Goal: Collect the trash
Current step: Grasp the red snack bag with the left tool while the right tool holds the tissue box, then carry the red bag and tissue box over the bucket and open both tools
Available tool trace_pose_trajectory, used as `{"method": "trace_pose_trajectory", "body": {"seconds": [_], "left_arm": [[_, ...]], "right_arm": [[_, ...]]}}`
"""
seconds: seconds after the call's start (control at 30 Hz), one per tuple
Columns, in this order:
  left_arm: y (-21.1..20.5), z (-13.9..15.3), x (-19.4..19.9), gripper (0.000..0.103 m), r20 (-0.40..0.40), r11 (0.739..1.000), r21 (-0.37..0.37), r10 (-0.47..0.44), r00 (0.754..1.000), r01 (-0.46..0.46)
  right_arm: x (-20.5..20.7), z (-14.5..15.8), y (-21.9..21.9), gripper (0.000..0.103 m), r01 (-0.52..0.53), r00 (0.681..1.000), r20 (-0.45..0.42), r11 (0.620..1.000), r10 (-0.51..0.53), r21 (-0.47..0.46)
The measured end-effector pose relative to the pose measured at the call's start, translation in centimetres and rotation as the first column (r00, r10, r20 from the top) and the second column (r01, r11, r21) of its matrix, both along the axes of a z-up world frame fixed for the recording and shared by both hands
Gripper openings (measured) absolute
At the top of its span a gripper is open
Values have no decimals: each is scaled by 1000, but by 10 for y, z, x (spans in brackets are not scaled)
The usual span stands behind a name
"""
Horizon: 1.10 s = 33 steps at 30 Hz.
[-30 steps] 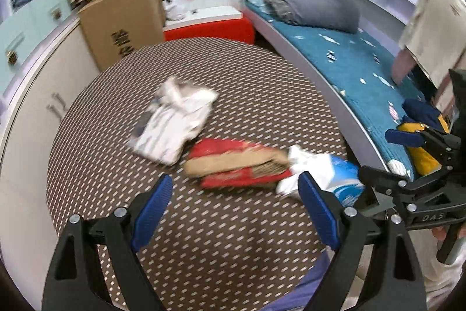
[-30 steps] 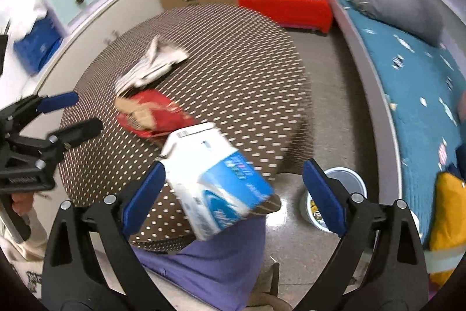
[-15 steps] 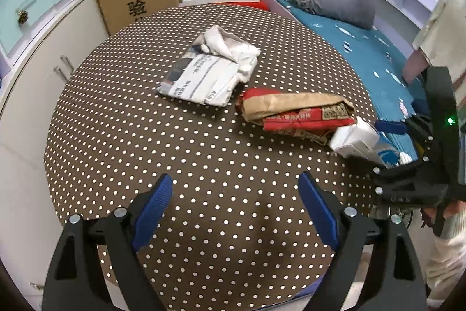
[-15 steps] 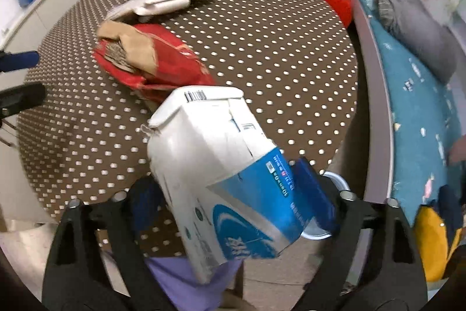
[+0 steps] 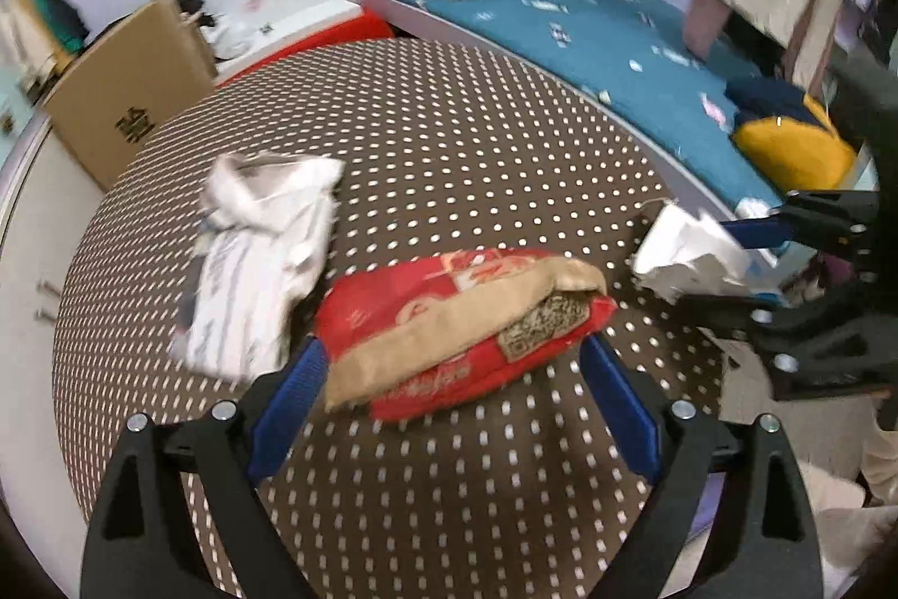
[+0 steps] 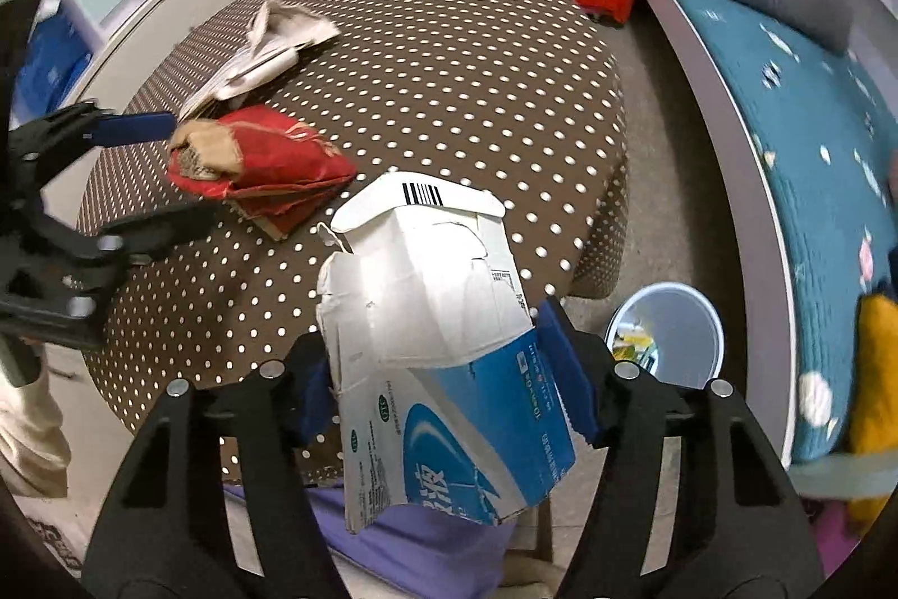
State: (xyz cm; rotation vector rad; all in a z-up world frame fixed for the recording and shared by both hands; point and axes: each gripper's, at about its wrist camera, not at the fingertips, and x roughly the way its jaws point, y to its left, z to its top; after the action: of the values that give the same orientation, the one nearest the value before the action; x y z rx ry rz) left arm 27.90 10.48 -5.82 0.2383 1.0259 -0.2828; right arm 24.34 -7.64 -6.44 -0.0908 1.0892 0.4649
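The carton (image 6: 443, 374) hides the right gripper's left pad. The newspaper (image 5: 264, 262) is motion-blurred, its print unreadable. The bin's (image 6: 673, 312) contents are too small to identify.

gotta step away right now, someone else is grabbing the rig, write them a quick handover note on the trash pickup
Right claw: shut on the blue and white carton, held up off the table edge, with the white bin on the floor just to its right.
Left claw: open, its fingers either side of the red bag on the polka-dot table, not closed on it.
The crumpled white paper bag lies on the table just left of the red bag, untouched.
Done: carton picked up.
Left: drop the carton in the bin, then grip and bin the red bag, then the white paper bag.
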Motion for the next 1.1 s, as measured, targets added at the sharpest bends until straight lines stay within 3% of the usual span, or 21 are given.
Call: {"method": "trace_pose_trajectory", "body": {"seconds": [0.1,0.2,0.3,0.37,0.5,0.7,1.1], "left_arm": [[-12,-15,12,90,-9,998,60,-22,1000,22],[-17,-24,17,89,-12,997,70,-9,1000,9],[-16,-18,12,71,18,998,50,27,999,-27],[-12,-14,10,68,18,997,33,73,997,-73],[6,-7,4,66,7,986,-31,167,986,-167],[18,3,-3,66,7,969,-91,232,973,-230],[-30,12,2,66,15,981,-106,165,986,-163]], "right_arm": [[4,0,0,67,37,999,-7,999,-37,11],[11,-1,7,71,61,998,2,998,-61,-12],[19,-6,18,73,59,998,3,997,-59,-51],[21,-6,22,71,56,998,25,995,-54,-78],[24,-5,22,63,49,999,11,997,-49,-57],[24,1,12,62,70,998,9,997,-69,-41],[19,18,-37,62,156,987,43,988,-155,-14]]}}
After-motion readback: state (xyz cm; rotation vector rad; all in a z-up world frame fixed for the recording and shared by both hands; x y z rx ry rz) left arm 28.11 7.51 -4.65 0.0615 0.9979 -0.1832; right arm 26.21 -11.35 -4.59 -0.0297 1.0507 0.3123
